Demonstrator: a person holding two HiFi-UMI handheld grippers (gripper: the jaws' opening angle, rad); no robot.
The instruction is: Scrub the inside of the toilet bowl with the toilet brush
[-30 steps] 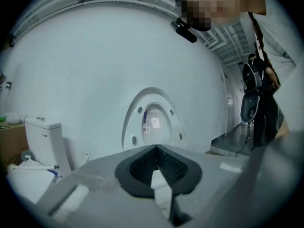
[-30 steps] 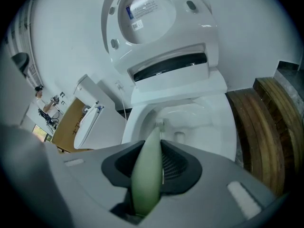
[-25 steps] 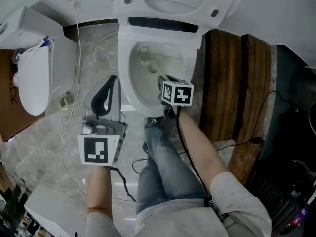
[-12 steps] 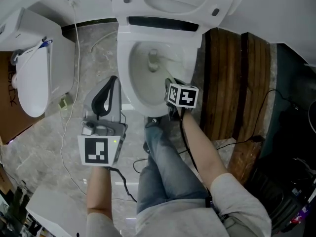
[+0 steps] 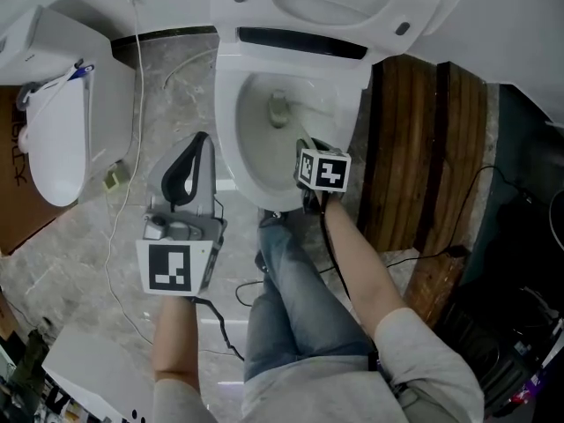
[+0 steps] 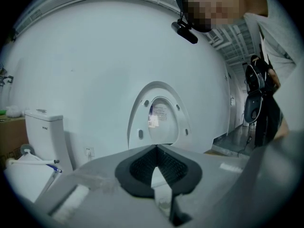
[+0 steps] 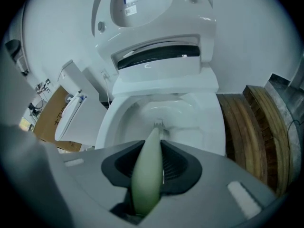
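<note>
Pale green is the brush [image 7: 145, 184] handle, and the right gripper [image 7: 154, 148] has its jaws clenched tight on it, so the handle pokes straight out between the dark pads. From there it runs down into the bowl [image 7: 204, 127]. The bristle end sits low inside, against the white wall roughly mid-bowl, a bit toward the back. From the head view it's the same story: the right gripper [image 5: 301, 148] hangs over the front-right part of the rim, and the brush tip is down in the bowl [image 5: 231, 148].

The left gripper [image 5: 196, 152] isn't doing anything. It hovers just left of the bowl, over the marble floor [image 5: 79, 236], apart from the rim. In the left gripper view its jaws [image 6: 156, 150] are pressed together with nothing in them, pointing at the raised lid [image 6: 159, 118] and the white wall behind it.

The lid and seat are both flipped up. Dark wooden planks [image 5: 423, 148] sit right next to the toilet on its right side. On the far left there's a second toilet [image 5: 57, 139] with its lid down and something blue-tipped lying on top, though I can't tell what it is. A thin white cable [image 5: 137, 104] trails down the floor between the two toilets. The person's leg [image 5: 295, 298] in jeans stretches toward the front of the bowl, between the two arms.
</note>
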